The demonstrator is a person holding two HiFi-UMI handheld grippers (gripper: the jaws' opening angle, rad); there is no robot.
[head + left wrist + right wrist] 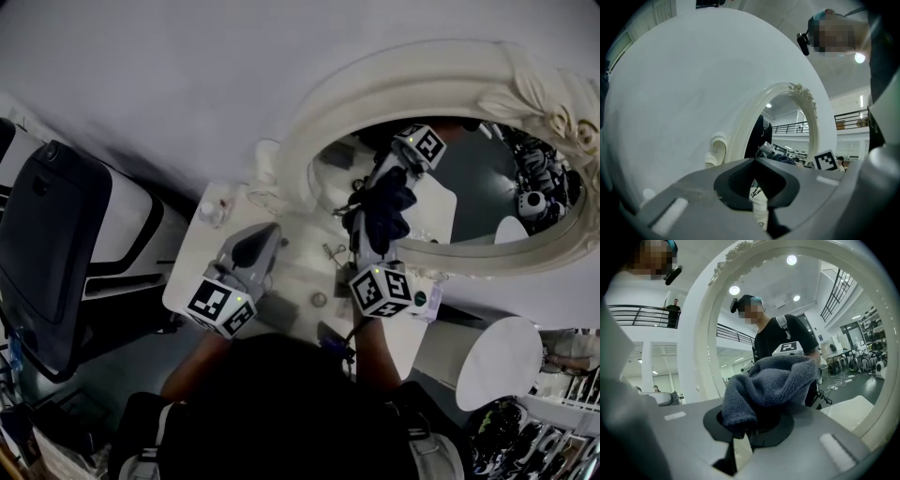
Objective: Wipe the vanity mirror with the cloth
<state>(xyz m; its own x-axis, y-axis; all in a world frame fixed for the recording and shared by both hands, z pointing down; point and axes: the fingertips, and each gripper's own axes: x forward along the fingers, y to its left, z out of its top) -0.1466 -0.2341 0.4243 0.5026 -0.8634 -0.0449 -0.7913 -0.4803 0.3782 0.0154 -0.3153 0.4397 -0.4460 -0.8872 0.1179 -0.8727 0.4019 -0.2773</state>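
An oval vanity mirror with an ornate cream frame (305,141) stands on a white table (187,281) against the wall. My right gripper (373,225) is shut on a bunched dark blue cloth (392,202), which is held up at the lower left part of the glass. In the right gripper view the cloth (773,380) bulges over the gripper (747,427), with the frame (701,333) arching around it and the person reflected behind. My left gripper (267,236) hovers over the table left of the mirror, shut and holding nothing; its view shows the jaws closed (755,161) below the frame (745,117).
A black chair (47,253) stands at the left of the table. A small white jar (214,211) and several small items (319,300) lie on the tabletop. A round white surface (502,361) sits at the lower right.
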